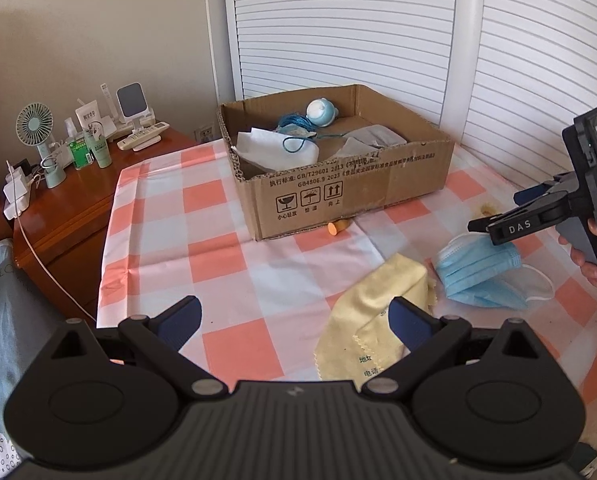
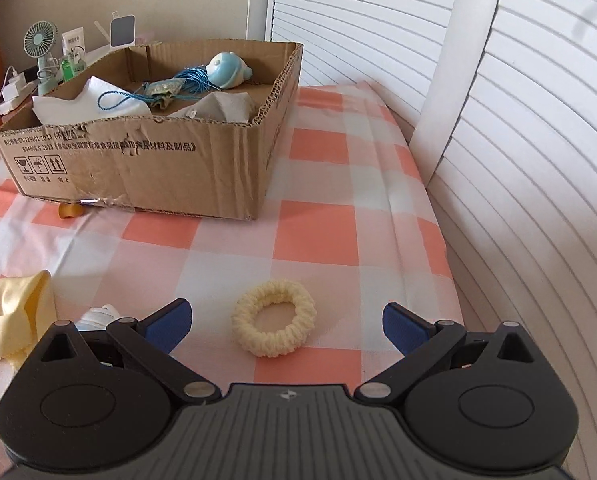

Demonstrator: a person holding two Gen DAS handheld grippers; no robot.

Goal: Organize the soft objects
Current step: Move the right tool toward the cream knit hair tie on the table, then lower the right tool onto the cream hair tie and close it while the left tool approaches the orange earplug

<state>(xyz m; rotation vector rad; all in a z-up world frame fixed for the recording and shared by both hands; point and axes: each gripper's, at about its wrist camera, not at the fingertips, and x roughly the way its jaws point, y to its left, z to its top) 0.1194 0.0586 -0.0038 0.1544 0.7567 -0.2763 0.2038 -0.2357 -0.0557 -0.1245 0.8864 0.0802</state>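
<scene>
Both spread wide and empty, the left hand-held gripper (image 1: 294, 320) hovers over a yellow cloth (image 1: 372, 312) at its 1 o'clock, while the right hand-held gripper (image 2: 284, 320) frames a cream scrunchie (image 2: 274, 322) on the checked tablecloth (image 2: 318, 236), cardboard box (image 2: 146, 160) at 11 o'clock.

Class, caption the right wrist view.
Open right gripper above a cream scrunchie, cardboard box beyond.

A cream scrunchie (image 2: 274, 313), pale yellow cloth (image 1: 372, 320) and blue mask (image 1: 478, 276) lie on the pink-and-white checked tablecloth (image 1: 218, 280).
</scene>
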